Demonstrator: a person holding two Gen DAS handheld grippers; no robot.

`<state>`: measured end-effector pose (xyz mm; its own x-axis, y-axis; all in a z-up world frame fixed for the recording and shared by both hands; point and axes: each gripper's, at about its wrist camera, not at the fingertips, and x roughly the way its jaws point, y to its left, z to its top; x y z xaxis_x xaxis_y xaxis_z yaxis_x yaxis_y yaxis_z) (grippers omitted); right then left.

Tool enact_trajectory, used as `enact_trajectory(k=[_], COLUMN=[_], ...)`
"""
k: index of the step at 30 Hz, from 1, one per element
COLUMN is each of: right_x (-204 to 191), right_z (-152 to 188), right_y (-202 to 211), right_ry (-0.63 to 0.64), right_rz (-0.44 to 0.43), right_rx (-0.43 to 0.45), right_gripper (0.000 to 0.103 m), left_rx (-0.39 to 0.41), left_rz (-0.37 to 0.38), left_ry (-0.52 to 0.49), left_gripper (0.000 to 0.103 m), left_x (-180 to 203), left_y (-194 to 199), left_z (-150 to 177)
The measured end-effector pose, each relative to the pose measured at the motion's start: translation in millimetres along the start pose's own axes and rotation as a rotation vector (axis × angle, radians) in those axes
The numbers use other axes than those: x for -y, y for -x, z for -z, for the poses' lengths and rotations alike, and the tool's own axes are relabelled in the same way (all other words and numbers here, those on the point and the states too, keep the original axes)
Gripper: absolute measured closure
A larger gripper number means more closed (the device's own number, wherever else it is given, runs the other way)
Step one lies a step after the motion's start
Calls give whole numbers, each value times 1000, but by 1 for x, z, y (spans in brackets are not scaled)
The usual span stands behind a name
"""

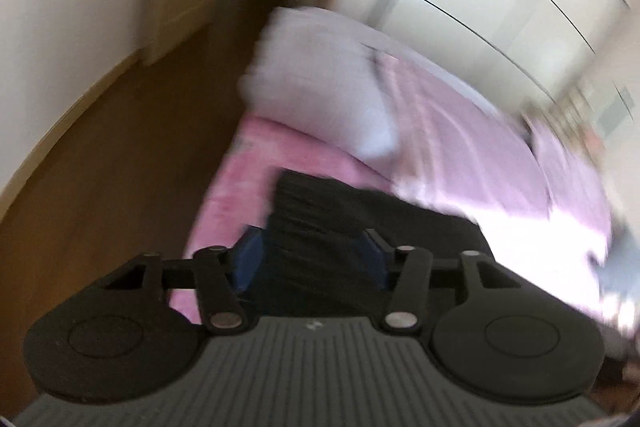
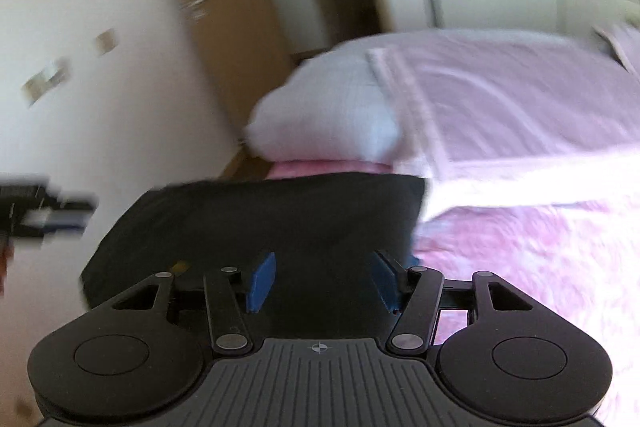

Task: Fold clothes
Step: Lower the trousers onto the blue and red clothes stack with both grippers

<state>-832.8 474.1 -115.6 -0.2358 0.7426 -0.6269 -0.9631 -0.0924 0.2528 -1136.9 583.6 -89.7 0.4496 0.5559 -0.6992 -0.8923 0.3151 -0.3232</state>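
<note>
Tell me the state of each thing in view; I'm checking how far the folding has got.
black garment: lying on the bed, looks folded into a flat rectangle, not gripped.
left gripper: open, above the garment.
right gripper: open, nothing between its pads.
pillow: lying at the bed's corner.
pink bedcover: spread out.

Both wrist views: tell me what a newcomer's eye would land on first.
First, the black garment, a dark folded slab on the near corner of the pink bed, right ahead of both grippers. Next, the white pillow lying beyond it, by the bed's far edge. The right gripper has its blue-padded jaws apart with nothing pinched.
</note>
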Motion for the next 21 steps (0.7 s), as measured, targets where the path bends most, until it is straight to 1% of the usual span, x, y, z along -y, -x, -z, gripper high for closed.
enact_trajectory(k=[1, 2, 5, 7, 11, 15, 18, 21], right_x=[-9, -17, -39, -50, -68, -71, -67, -68], right_z=[4, 9, 28, 45, 78, 89, 93, 87], right_y=[0, -1, -5, -12, -27, -41, -41, -38], right_ry=[38, 72, 177, 247, 361, 395, 401, 376], right_rz=[-9, -16, -21, -13, -8, 7, 5, 14], right_rx=[-6, -13, -41, -65, -86, -83, -74, -106], right_gripper=[46, 46, 46, 46, 46, 46, 46, 46], left_rx=[-17, -34, -31, -16, 14, 34, 37, 42], left_rz=[4, -8, -74, -110, -118, -118, -112, -111], left_ry=[-65, -119, -185, -189, -158, -140, -125, -101], left_gripper=[70, 74, 77, 76, 74, 72, 72, 72], left_x=[13, 21, 22, 13, 0, -8, -9, -6], left_y=[-2, -6, -18, -26, -32, -36, -35, -25], left_z=[9, 21, 58, 76, 89, 95, 96, 95])
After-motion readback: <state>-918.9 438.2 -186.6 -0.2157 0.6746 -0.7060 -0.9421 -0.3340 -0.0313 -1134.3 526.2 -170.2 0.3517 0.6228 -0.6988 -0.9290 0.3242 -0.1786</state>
